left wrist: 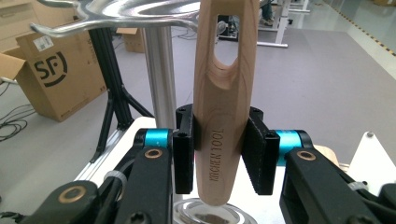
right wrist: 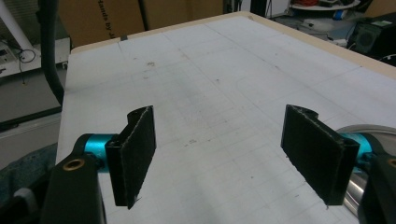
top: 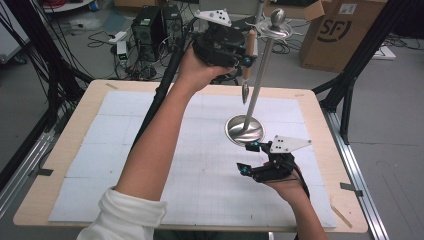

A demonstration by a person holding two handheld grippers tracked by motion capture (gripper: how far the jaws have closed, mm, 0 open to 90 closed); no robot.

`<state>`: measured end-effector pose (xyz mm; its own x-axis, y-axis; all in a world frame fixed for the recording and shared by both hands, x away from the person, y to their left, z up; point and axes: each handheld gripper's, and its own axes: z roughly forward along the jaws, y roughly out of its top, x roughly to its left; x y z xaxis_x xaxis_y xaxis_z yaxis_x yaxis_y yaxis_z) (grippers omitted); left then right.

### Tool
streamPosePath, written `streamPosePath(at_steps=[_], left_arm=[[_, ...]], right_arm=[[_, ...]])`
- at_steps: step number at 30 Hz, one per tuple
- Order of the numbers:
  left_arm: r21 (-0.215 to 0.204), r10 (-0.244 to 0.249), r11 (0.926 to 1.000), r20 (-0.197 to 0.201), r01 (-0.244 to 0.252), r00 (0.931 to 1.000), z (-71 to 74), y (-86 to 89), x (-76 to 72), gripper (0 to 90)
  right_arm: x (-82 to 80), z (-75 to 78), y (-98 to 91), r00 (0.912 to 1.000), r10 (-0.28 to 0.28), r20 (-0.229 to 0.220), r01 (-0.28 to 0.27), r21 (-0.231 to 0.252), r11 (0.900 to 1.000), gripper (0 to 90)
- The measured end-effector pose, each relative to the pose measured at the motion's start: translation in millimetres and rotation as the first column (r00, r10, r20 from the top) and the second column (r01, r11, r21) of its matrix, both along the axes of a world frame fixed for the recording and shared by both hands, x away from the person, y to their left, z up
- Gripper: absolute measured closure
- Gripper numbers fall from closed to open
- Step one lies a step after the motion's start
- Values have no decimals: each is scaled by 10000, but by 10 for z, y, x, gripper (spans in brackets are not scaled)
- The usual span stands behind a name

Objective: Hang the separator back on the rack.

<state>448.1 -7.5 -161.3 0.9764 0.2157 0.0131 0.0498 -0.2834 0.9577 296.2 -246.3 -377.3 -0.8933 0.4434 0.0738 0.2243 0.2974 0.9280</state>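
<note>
My left arm reaches far up to 12 o'clock, hand wrapped round the left gripper, held high, jaws clamped. My right hand sits low at 5 o'clock, right gripper near table level, pointing toward 10 o'clock, jaws wide apart with nothing between them. White sleeve on left arm.

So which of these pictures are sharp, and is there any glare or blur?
High view: soft and grainy, with glare on the stand's round metal base. Left gripper view: the wooden handle is crisp, its engraved lettering readable, and the background is softer. Right gripper view: the table mat is evenly lit, without harsh shadows.
</note>
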Motion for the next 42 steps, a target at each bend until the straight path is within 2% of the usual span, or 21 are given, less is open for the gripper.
streamPosePath(at_steps=[10,18,22,25,31,42], left_arm=[[272,257,9993,-71,-255,9996,-31,-65,39,678],[357,390,9986,76,-392,9992,-3,-62,66,678],[405,650,9971,-71,-646,9979,-9,-32,103,678],[644,892,9940,-94,-884,9960,-18,-23,122,678],[574,880,9945,-116,-872,9961,-26,-28,138,678],[766,1091,9912,-70,-1083,9940,-8,-54,166,678]], right_arm=[[0,0,0,10000,19,8,-19,12,10000,258],[4,-4,6,10000,33,39,-33,-25,10000,258],[2,-8,15,10000,58,-24,-58,-28,10000,258],[2,-9,16,10000,64,-56,-64,-25,10000,259],[4,-6,8,10000,42,9,-42,-16,10000,260],[3,-7,7,10000,38,-60,-38,0,10000,260]])
